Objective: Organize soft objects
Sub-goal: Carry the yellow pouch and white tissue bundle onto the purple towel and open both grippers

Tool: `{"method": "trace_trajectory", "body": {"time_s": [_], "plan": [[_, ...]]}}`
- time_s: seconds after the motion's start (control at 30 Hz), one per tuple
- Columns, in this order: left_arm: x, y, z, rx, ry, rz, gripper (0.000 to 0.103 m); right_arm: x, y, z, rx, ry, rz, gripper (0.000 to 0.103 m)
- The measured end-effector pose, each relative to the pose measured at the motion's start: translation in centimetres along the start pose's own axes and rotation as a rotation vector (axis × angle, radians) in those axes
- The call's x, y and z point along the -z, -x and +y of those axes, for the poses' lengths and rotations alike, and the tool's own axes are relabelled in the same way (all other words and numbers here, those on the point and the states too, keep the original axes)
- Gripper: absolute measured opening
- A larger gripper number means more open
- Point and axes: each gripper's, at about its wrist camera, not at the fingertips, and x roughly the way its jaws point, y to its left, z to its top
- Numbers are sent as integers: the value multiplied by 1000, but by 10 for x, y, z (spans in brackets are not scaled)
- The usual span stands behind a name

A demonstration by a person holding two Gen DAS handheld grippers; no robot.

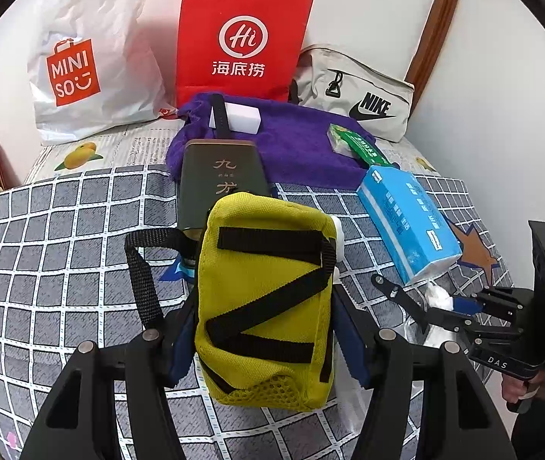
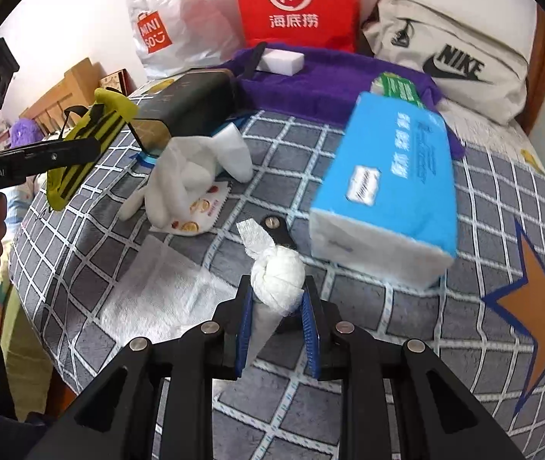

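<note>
The yellow-green pouch (image 1: 268, 299), crossed by black webbing straps, sits clamped between the left gripper (image 1: 264, 329) over the checked blanket (image 1: 61, 230), while the right gripper (image 2: 277, 306) pinches a knotted white cloth (image 2: 278, 280), seemingly lifted.

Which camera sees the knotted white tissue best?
The right wrist view. The knotted tissue sits in the middle, held between the right gripper's blue pads, and its knot and twisted tail show clearly. In the left wrist view it is only a small white lump far off at the right gripper's tips.
</note>
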Motion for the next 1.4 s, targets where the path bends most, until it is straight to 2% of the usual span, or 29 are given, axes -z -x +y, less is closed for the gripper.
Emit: {"method": "trace_trajectory", "body": {"time_s": [0.27, 0.63, 0.87, 1.4], "plan": [[-15, 5, -6, -13, 2, -4, 61, -17, 26, -11, 17, -11, -70, 24], [-63, 11, -6, -48, 20, -42, 61, -84, 37, -45, 76, -57, -142, 24], [-96, -5, 1, -51, 45, -41, 61, -128, 26, -62, 79, -74, -157, 24], [-153, -61, 12, -69, 54, -12, 61, -194, -18, -87, 75, -82, -143, 24]]}}
